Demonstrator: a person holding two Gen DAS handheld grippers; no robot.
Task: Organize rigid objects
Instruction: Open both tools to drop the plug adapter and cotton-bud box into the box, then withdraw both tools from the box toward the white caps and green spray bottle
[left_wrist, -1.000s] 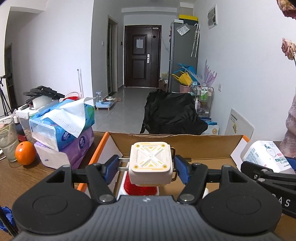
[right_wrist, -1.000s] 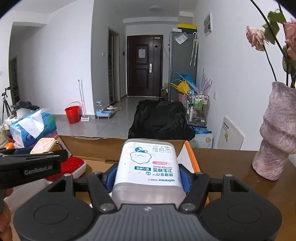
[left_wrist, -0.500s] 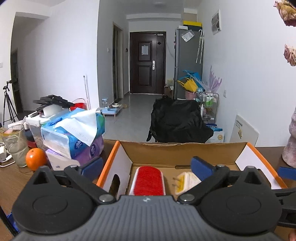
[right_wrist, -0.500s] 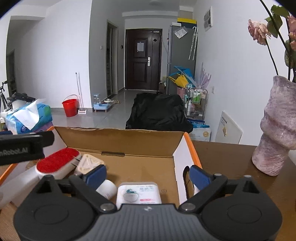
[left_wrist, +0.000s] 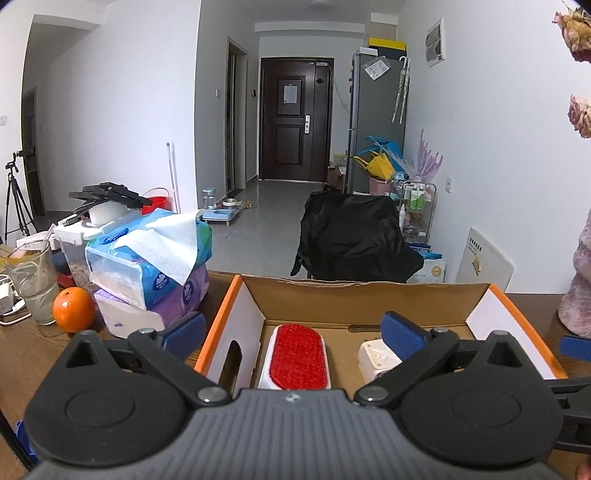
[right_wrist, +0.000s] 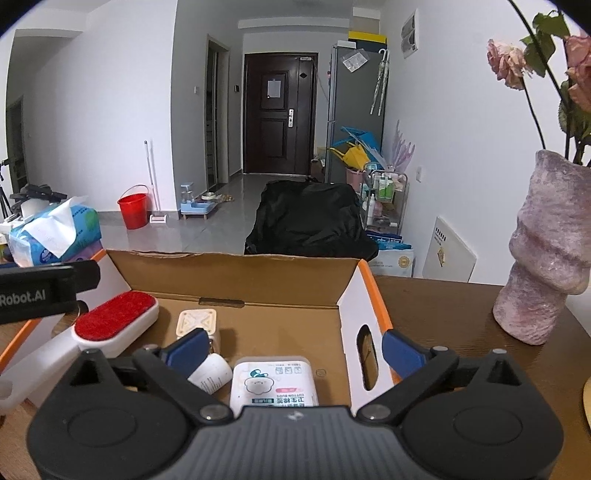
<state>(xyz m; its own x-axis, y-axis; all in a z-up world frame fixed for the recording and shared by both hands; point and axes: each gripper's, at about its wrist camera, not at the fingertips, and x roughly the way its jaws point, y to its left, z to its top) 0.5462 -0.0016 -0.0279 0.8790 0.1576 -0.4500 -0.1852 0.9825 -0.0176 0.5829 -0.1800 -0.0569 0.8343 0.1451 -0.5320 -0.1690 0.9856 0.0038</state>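
Note:
An open cardboard box (left_wrist: 373, 295) (right_wrist: 236, 273) with orange-edged flaps stands on the wooden table. Inside lie a red-faced white lint brush (left_wrist: 298, 356) (right_wrist: 114, 320), a white cube charger (left_wrist: 376, 360) (right_wrist: 196, 322), a small white cylinder (right_wrist: 211, 373) and a cotton-bud pack (right_wrist: 274, 384). My left gripper (left_wrist: 293, 330) is open and empty above the box's near edge. My right gripper (right_wrist: 295, 349) is open and empty just above the cotton-bud pack. The left gripper's body (right_wrist: 44, 290) shows in the right wrist view.
Stacked tissue packs (left_wrist: 151, 258), an orange (left_wrist: 73, 309) and a glass (left_wrist: 31, 280) stand left of the box. A purple vase (right_wrist: 546, 254) with dried roses stands on the table to the right. A black-draped chair (left_wrist: 354, 236) is behind the table.
Both grippers opened and pulled back. The left let go of the white cube charger and the right let go of the cotton-bud pack; both now lie in the box.

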